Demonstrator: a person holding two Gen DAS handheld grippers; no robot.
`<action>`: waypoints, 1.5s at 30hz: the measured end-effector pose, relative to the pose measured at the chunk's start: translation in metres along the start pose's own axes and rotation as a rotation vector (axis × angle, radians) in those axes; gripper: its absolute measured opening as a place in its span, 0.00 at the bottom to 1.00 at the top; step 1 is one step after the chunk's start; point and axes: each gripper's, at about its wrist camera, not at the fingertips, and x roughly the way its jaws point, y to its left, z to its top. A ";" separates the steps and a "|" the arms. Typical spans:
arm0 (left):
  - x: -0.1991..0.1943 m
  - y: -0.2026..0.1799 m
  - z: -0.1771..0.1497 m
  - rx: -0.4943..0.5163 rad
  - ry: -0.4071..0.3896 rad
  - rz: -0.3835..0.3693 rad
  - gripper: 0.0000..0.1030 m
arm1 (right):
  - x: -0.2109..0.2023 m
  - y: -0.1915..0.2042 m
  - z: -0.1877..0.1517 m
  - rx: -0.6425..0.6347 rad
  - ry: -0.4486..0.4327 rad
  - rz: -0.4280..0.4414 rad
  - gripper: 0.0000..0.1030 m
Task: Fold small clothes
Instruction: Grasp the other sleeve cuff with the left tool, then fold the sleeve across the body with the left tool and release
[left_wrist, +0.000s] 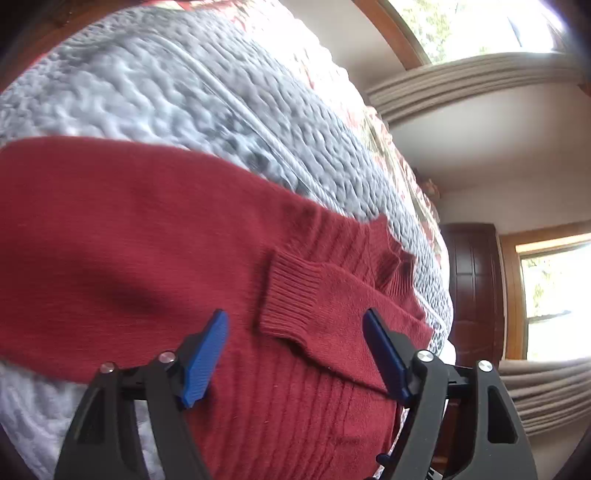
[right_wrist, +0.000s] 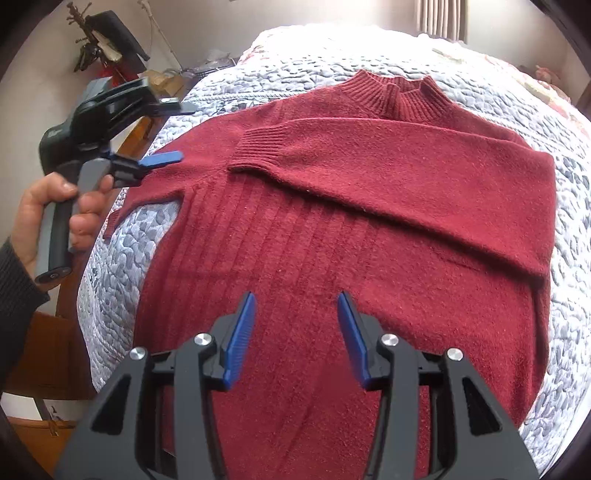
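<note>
- We have the red sweater (right_wrist: 332, 229) lying flat on the quilted bedspread (right_wrist: 122, 251), collar toward the far edge; one sleeve (right_wrist: 369, 147) is already folded across the chest with its ribbed cuff (right_wrist: 260, 151) near the middle, the other sleeve still lies out to the side.
- Our left gripper (right_wrist: 173, 133) hovers over the unfolded sleeve's shoulder, jaws spread and holding nothing; a hand (right_wrist: 51, 218) grips its handle.
- Our right gripper (right_wrist: 295, 328) sits above the ribbed body near the hem, jaws spread too, empty.
- Risk, as we judge it: pinching the loose sleeve too shallowly would let the soft knit slip out mid-fold.
- Pinching too deep may catch the body layer or the bedspread beneath and drag the whole garment askew.
- Sweeping that sleeve across could snag the folded cuff and undo it.
- With nothing pinning the hem, the sweater may slide on the quilt.
</note>
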 end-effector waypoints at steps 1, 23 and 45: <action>-0.020 0.016 0.001 -0.025 -0.037 0.015 0.80 | 0.001 0.005 0.004 -0.011 0.001 0.004 0.45; -0.167 0.352 0.000 -0.749 -0.377 0.197 0.82 | 0.034 0.083 0.025 -0.163 0.069 0.051 0.50; -0.210 0.236 0.042 -0.401 -0.536 0.290 0.09 | 0.018 0.061 0.023 -0.084 0.061 0.061 0.50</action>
